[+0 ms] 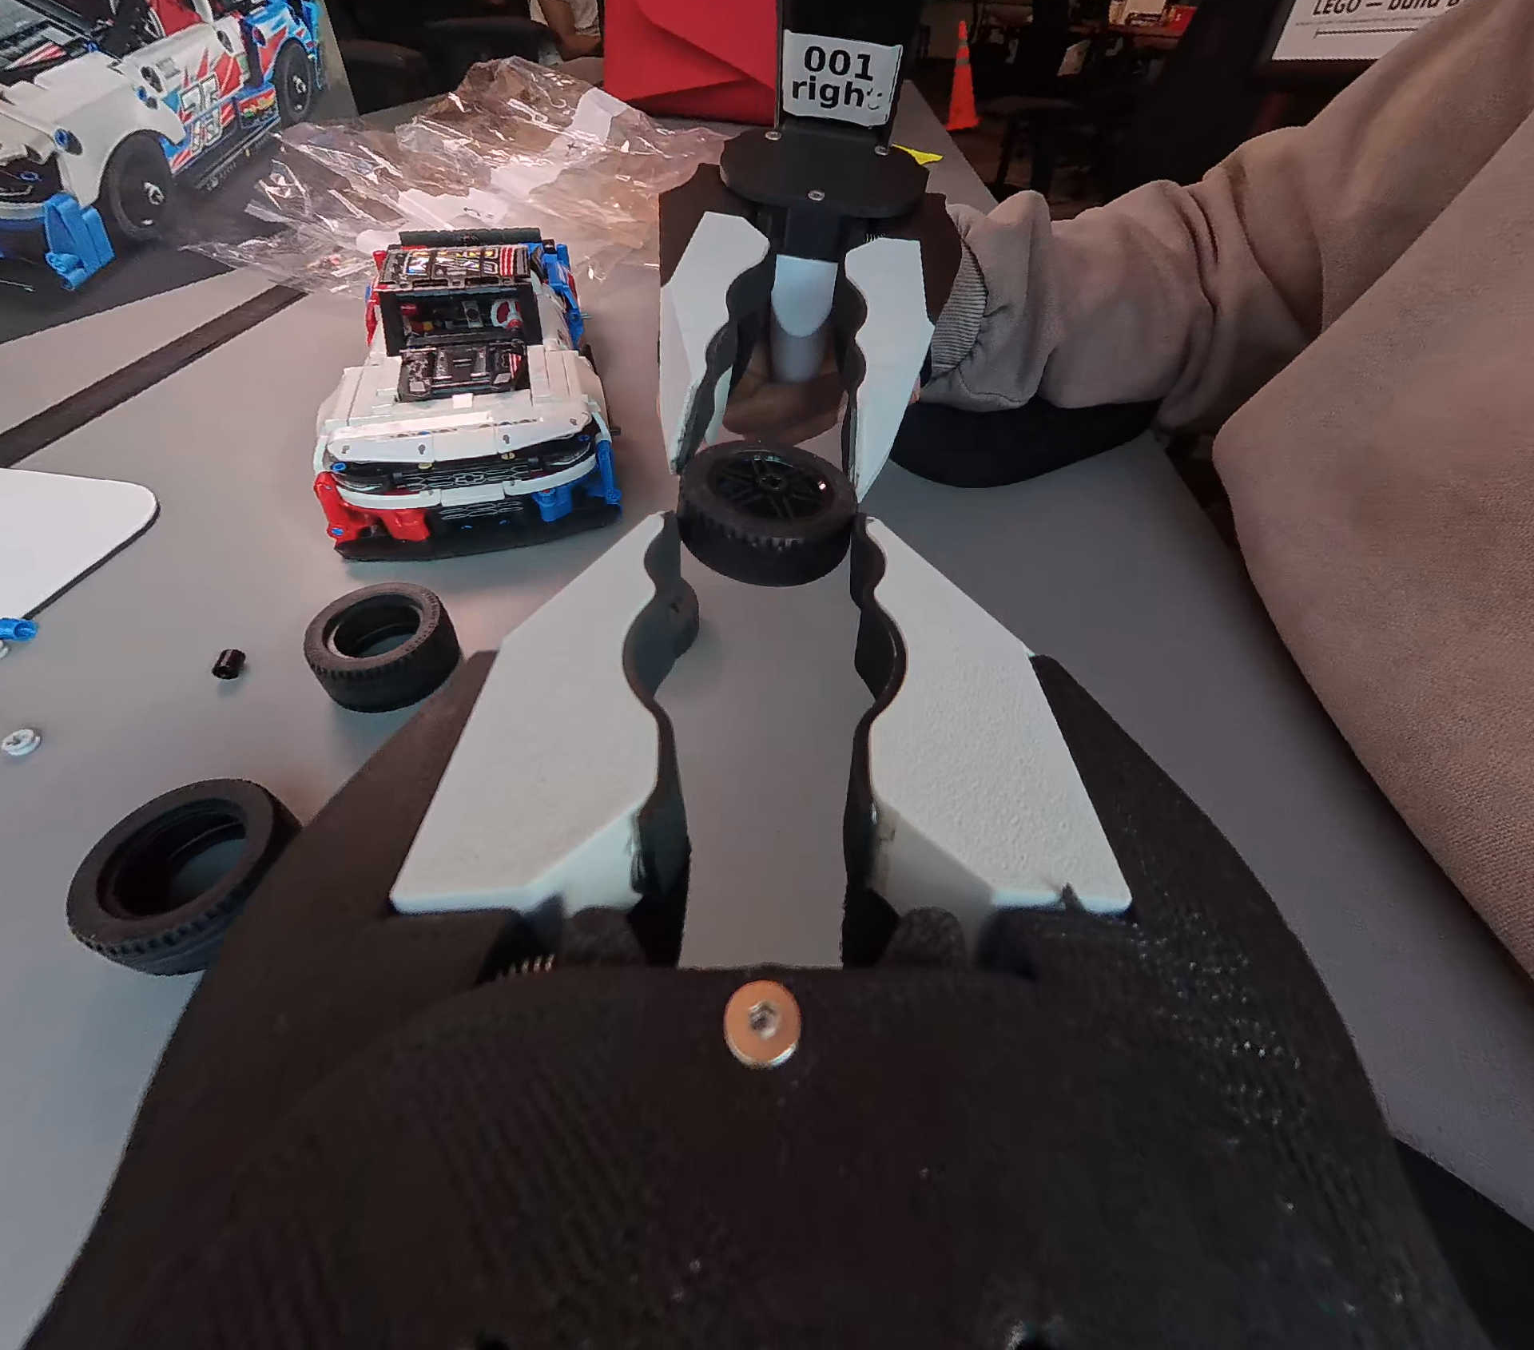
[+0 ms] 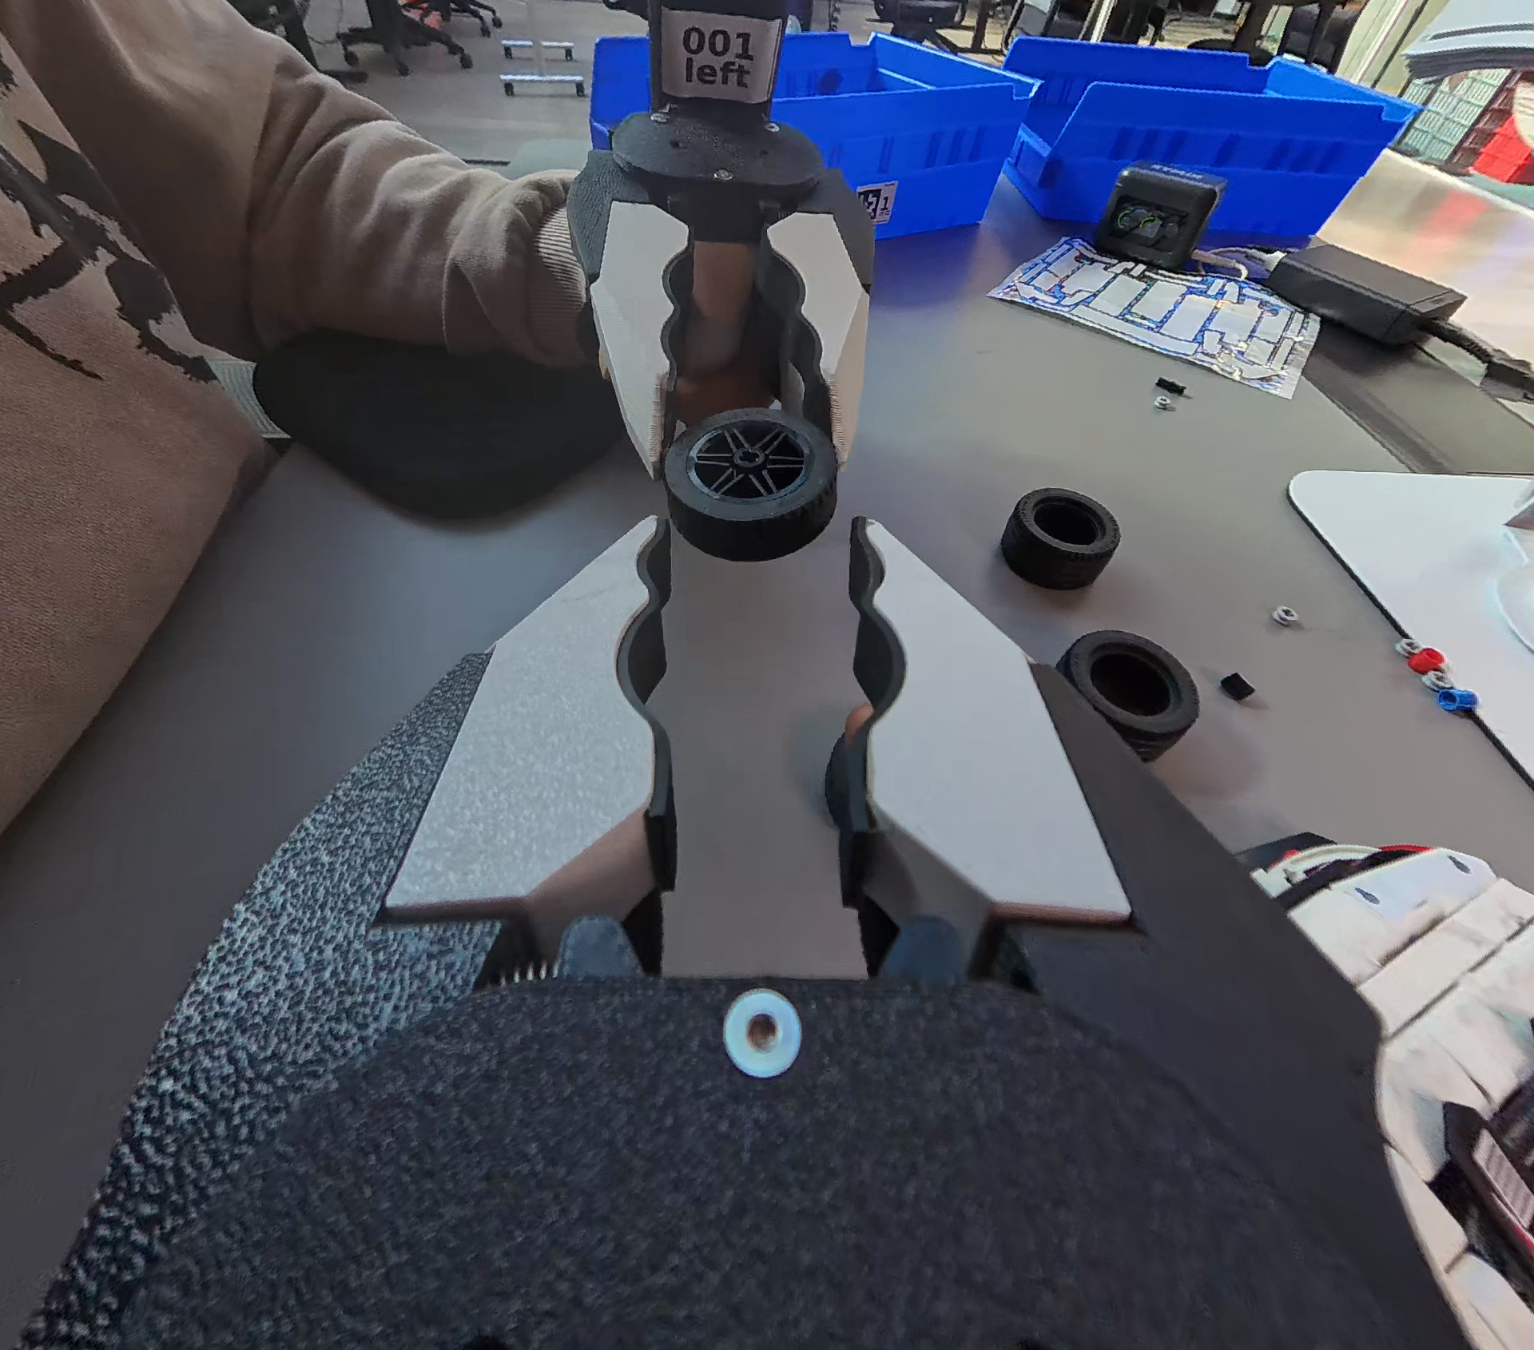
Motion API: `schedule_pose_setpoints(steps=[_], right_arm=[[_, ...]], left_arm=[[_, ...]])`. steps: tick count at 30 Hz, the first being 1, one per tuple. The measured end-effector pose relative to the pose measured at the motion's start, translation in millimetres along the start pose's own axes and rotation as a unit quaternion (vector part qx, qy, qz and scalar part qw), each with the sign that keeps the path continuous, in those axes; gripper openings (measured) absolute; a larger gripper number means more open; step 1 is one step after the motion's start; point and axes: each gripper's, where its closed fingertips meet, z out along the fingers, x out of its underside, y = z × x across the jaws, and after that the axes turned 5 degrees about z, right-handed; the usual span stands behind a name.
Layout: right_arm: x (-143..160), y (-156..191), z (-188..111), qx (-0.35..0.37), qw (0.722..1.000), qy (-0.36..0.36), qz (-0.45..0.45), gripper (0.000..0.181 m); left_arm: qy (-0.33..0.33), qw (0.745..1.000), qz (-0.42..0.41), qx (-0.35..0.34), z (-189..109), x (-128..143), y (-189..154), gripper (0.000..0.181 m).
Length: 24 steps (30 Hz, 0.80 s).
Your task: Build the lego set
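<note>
Clamping black wheel (image 1: 768,509) between left gripper (image 1: 764,522) tips. Facing it tip to tip with right gripper (image 2: 757,522), spread wheel-wide. Can't tell whether gripping.

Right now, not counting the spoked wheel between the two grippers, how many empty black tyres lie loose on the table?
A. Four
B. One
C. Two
C. Two rimless tyres lie on the grey table: the farther tyre in front of the model car and the nearer tyre at the left edge of the left wrist view.
</note>
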Motion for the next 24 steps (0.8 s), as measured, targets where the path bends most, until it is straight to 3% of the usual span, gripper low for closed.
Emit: schedule_pose_setpoints(steps=[9, 13, 15, 18, 24], right_arm=[[6, 2, 6, 0.003, 1.000, 0.022, -0.002, 0.034], [22, -11, 9, 0.043, 0.997, 0.067, -0.006, 0.022], [30, -26, 5, 0.087, 0.991, 0.098, -0.011, 0.028], [36, -33, -2, 0.096, 0.987, 0.130, 0.016, 0.047], [39, -46, -20, 0.127, 0.981, 0.142, 0.027, 0.048]], left_arm=[[0.018, 1.000, -0.009, -0.001, 1, 7, 0, 0.040], [0.072, 0.996, 0.025, -0.037, -2, 20, 12, 0.040], [0.101, 0.991, 0.034, -0.075, -12, 26, 28, 0.040], [0.115, 0.987, 0.007, -0.111, -33, 33, 49, 0.040], [0.150, 0.976, -0.026, -0.154, -74, 63, 70, 0.040]])
